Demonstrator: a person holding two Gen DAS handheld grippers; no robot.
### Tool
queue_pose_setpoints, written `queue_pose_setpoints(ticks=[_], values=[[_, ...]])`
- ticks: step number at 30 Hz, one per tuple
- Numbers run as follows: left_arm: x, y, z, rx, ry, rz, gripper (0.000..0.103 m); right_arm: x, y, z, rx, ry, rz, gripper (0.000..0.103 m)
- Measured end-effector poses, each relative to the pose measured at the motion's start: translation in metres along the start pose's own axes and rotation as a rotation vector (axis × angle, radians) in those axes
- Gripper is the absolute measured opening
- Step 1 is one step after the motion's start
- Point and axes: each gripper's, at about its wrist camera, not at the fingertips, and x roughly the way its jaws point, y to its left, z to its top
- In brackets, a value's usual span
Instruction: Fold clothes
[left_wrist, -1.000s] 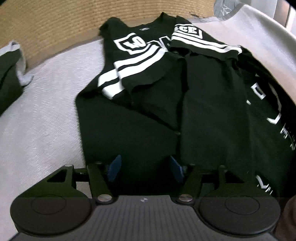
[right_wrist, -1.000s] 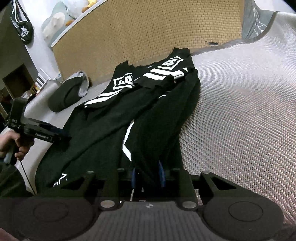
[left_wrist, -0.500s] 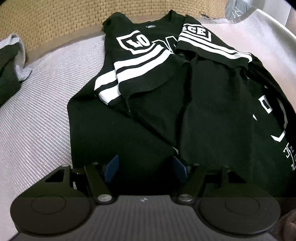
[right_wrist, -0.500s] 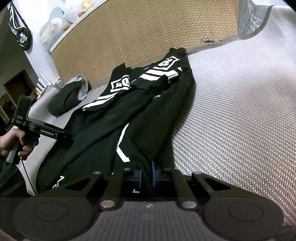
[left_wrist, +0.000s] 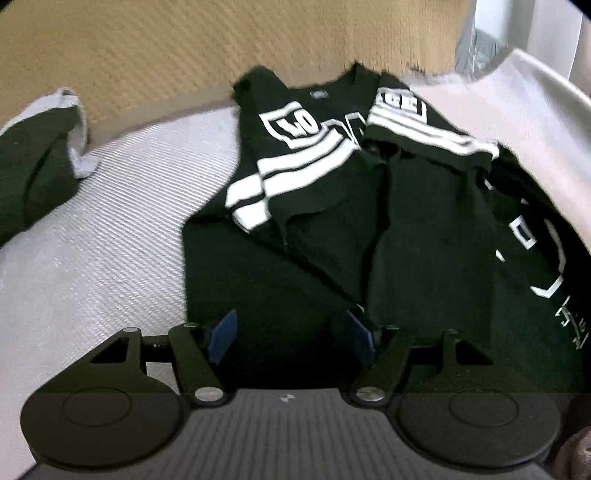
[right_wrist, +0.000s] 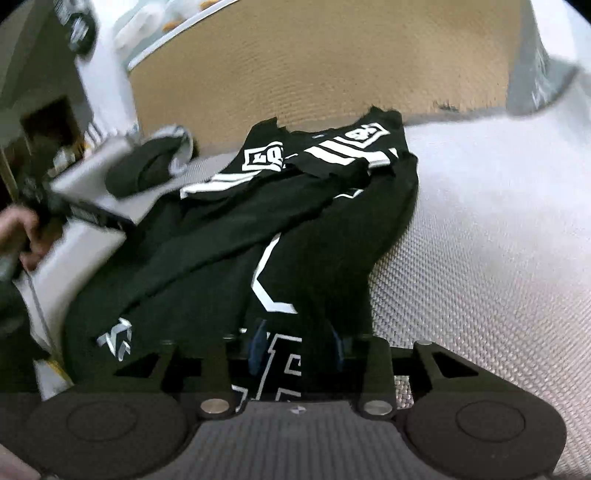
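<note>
A black jersey (left_wrist: 325, 229) with white stripes and boxed white lettering lies on a pale woven mattress (left_wrist: 110, 236), its collar toward the tan woven headboard (left_wrist: 166, 55). Both striped sleeves are folded inward over the chest, and the right side of the body is doubled over, showing white print along its edge. In the right wrist view the same jersey (right_wrist: 280, 221) runs from the headboard down to the camera, rumpled in long ridges.

The left gripper (left_wrist: 291, 332) hovers over the jersey's lower hem with its blue pads spread wide and no cloth pinched. The right gripper (right_wrist: 297, 345) has its jaws opening; a fold of the printed hem sits between the pads, which no longer press on it.

Both views are motion-blurred, so the lettering cannot be read fully. A second dark garment (left_wrist: 33, 166) with grey trim is cut off at the left edge. The left hand (right_wrist: 22, 236) is smeared and partly out of frame.
</note>
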Motion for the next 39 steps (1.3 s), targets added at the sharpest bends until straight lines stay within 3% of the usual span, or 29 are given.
queue_pose_setpoints(ticks=[5,11,16,21,28,29,32,35,39], values=[[-0.021,0.015,-0.002,-0.075,-0.09,-0.018,0.068,-0.002,0.011,-0.001,-0.073,0.015,-0.097,0.043],[-0.024,0.016,-0.009,-0.042,-0.104,-0.045,0.068,-0.005,0.007,0.005,-0.049,0.061,-0.148,0.043],[-0.035,0.017,-0.012,-0.025,-0.183,-0.066,0.068,-0.008,0.013,0.008,-0.057,0.109,-0.252,0.018],[-0.042,0.012,-0.012,0.004,-0.231,-0.084,0.069,-0.032,0.007,0.023,0.096,0.098,-0.163,0.012],[-0.05,0.017,-0.014,-0.026,-0.269,-0.145,0.07,-0.038,0.043,0.052,0.025,0.115,-0.094,0.011],[-0.051,0.018,-0.014,-0.035,-0.274,-0.145,0.071,-0.032,0.047,0.053,-0.011,0.134,-0.129,0.011],[-0.056,0.022,-0.015,-0.06,-0.286,-0.149,0.071,-0.023,0.044,0.043,-0.039,0.168,-0.16,0.013],[-0.058,0.026,-0.015,-0.085,-0.307,-0.164,0.074,-0.025,0.042,0.03,-0.067,0.184,-0.179,0.034],[-0.054,0.027,-0.013,-0.095,-0.295,-0.168,0.074,-0.03,0.039,0.014,-0.134,0.21,-0.232,0.04]])
